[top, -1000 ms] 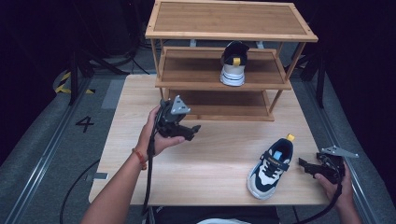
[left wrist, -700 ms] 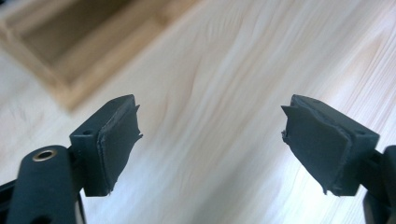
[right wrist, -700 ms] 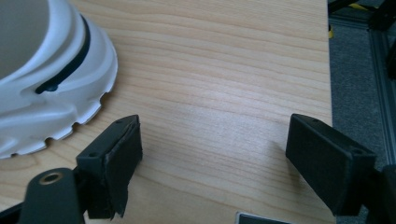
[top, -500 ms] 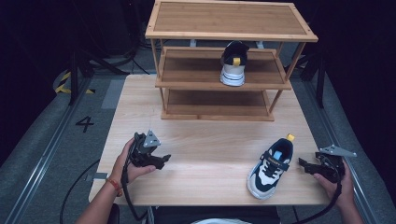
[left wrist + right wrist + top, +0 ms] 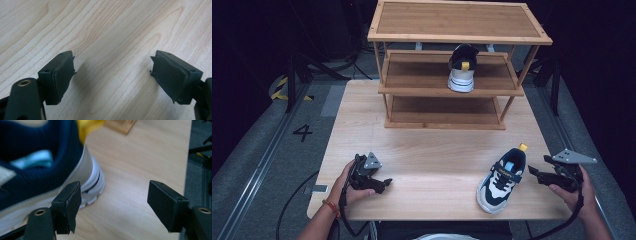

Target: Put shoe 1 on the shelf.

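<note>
Right claw (image 5: 112,202) half-open, closing — empty, beside the sneaker (image 5: 37,167) heel.

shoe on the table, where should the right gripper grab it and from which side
Probably the heel collar of the shoe, from its right side. The opening faces up, so one jaw could slip inside and one press outside. The right gripper is already beside the heel, jaws open and just closing, nothing between them.

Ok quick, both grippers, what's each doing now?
Left gripper: open, holding nothing, over bare table.
Right gripper: open, jaws just been closing, beside the shoe, nothing gripped.
</note>
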`<state>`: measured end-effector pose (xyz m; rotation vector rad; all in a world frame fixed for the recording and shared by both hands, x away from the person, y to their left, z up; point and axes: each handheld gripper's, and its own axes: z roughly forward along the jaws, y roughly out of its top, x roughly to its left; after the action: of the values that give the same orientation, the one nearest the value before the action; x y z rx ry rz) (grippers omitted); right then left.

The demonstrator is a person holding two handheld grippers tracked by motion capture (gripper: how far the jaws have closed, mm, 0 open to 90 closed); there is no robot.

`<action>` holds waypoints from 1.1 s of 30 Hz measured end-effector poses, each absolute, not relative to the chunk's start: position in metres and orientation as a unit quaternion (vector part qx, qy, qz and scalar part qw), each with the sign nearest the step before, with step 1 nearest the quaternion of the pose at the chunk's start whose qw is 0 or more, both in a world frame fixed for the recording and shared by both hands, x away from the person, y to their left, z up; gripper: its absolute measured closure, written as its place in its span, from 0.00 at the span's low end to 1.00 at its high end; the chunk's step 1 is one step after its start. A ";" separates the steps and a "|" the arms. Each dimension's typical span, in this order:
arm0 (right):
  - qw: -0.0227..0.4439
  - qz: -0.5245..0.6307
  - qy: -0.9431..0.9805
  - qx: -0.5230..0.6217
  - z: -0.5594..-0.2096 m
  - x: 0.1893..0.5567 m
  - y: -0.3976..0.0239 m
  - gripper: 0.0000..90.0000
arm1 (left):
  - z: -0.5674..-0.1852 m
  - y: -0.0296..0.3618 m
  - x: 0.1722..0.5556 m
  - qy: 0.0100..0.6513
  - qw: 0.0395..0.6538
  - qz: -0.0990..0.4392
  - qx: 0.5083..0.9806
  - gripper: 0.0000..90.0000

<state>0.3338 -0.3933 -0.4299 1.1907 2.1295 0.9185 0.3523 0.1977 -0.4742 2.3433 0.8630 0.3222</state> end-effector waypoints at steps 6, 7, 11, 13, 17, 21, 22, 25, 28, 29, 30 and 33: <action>0.265 0.340 0.821 0.374 -0.394 0.349 -0.374 0.34 | -0.477 0.200 0.357 0.319 0.322 0.107 0.885 0.18; 0.257 0.342 0.826 0.367 -0.391 0.354 -0.371 0.35 | -0.478 0.200 0.356 0.318 0.323 0.109 0.885 0.18; 0.244 0.325 0.846 0.345 -0.389 0.368 -0.363 0.36 | -0.479 0.201 0.356 0.315 0.331 0.111 0.883 0.17; 0.230 0.310 0.861 0.331 -0.392 0.381 -0.356 0.39 | -0.480 0.201 0.356 0.313 0.333 0.112 0.882 0.17; 0.209 0.283 0.884 0.309 -0.398 0.395 -0.343 0.38 | -0.480 0.202 0.357 0.310 0.335 0.114 0.882 0.17; 0.188 0.275 0.893 0.302 -0.398 0.400 -0.341 0.58 | -0.480 0.202 0.356 0.310 0.337 0.113 0.882 0.17; 0.194 0.259 0.898 0.297 -0.399 0.399 -0.341 0.64 | -0.480 0.202 0.357 0.310 0.337 0.113 0.882 0.17; 0.194 0.249 0.902 0.293 -0.398 0.396 -0.343 0.66 | -0.480 0.202 0.356 0.310 0.337 0.113 0.882 0.17; 0.193 0.253 0.896 0.311 -0.394 0.389 -0.351 0.65 | -0.480 0.202 0.356 0.310 0.337 0.112 0.882 0.17; 0.189 0.252 0.895 0.317 -0.393 0.387 -0.353 0.63 | -0.480 0.201 0.356 0.311 0.337 0.112 0.882 0.17; 0.189 0.245 0.894 0.323 -0.393 0.384 -0.356 0.63 | -0.480 0.201 0.356 0.311 0.338 0.112 0.881 0.17; 0.180 0.238 0.892 0.338 -0.390 0.375 -0.362 0.63 | -0.481 0.201 0.356 0.313 0.339 0.110 0.880 0.17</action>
<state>0.3746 -0.3617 -0.3898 0.9557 2.5216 0.6731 0.3559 0.2005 -0.4806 2.2926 0.8162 0.2873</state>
